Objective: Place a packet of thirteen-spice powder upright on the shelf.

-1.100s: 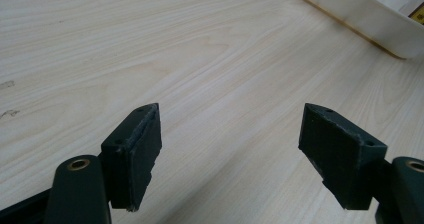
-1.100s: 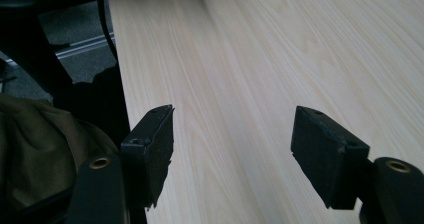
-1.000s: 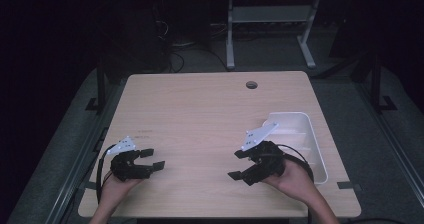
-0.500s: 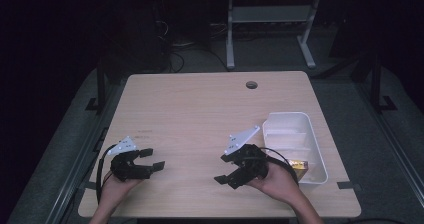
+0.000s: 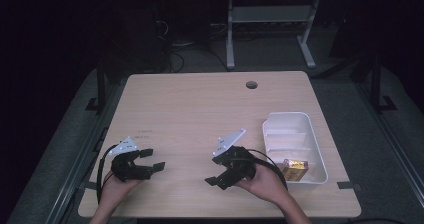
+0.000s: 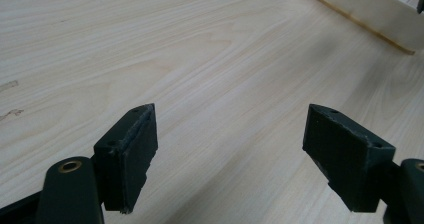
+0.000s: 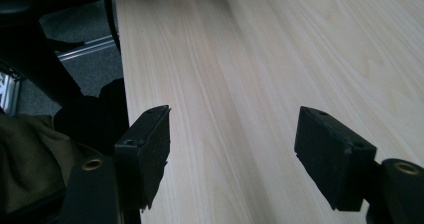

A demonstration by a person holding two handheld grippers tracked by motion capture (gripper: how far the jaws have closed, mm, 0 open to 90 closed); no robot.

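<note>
My left gripper (image 5: 154, 160) rests low over the front left of the wooden table (image 5: 200, 109), held in a hand, jaws open and empty. In the left gripper view the left gripper (image 6: 230, 129) frames bare wood between its wide-apart jaws, with the white tray (image 6: 370, 9) far off at the upper right. My right gripper (image 5: 216, 173) is at the front centre, to the left of the tray (image 5: 320, 149), pointing left, open and empty. In the right gripper view the right gripper (image 7: 232, 134) looks along the table (image 7: 280, 59) toward its left edge.
A small yellow box (image 5: 295, 168) lies in the near end of the divided white tray. A round cable hole (image 5: 251, 85) sits near the table's far edge. Dark floor and a metal frame (image 5: 270, 19) lie beyond the table.
My right gripper has moved left, away from the tray's near end toward the front centre of the table, uncovering the yellow box. The left gripper has stayed put.
</note>
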